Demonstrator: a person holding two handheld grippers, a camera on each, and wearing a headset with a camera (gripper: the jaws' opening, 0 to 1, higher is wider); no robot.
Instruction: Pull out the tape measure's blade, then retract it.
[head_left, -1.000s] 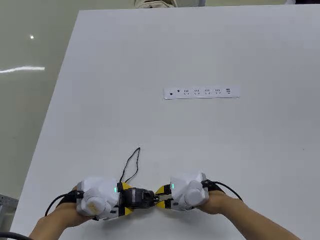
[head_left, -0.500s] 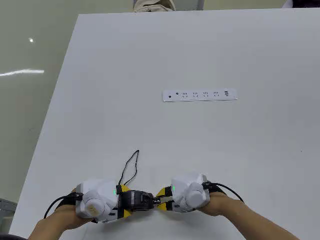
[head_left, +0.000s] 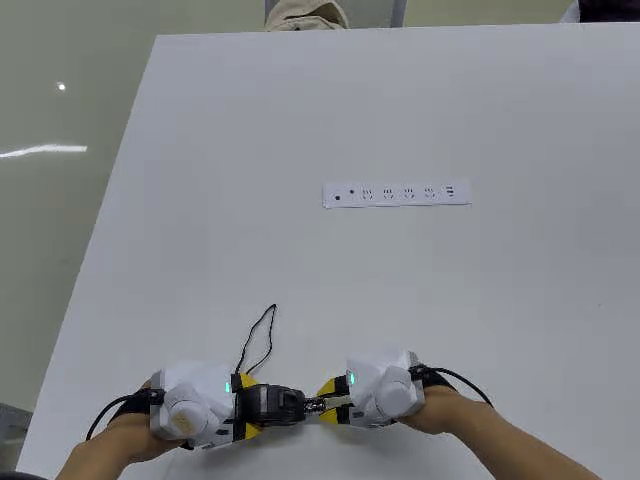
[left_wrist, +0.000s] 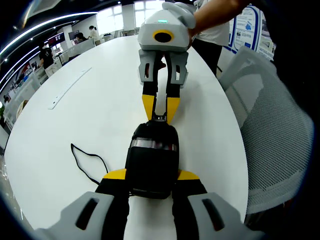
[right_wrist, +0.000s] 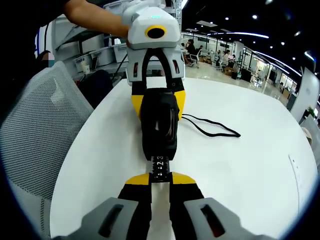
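Tape measure (head_left: 272, 403) gripped at the near edge of the tabletop (head_left: 400, 300)
Left tool (left_wrist: 150, 176) clamps the black case from one side; right tool (right_wrist: 159, 181), facing it, pinches the blade (right_wrist: 159, 166), a short stretch showing (numbers just legible). The case's black strap (head_left: 258, 340) trails away across the white surface; farther off lies a power strip (head_left: 396, 193).

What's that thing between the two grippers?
A black tape measure, clamped in the left gripper; a short bit of blade runs into the right gripper. Clearest in both gripper views.
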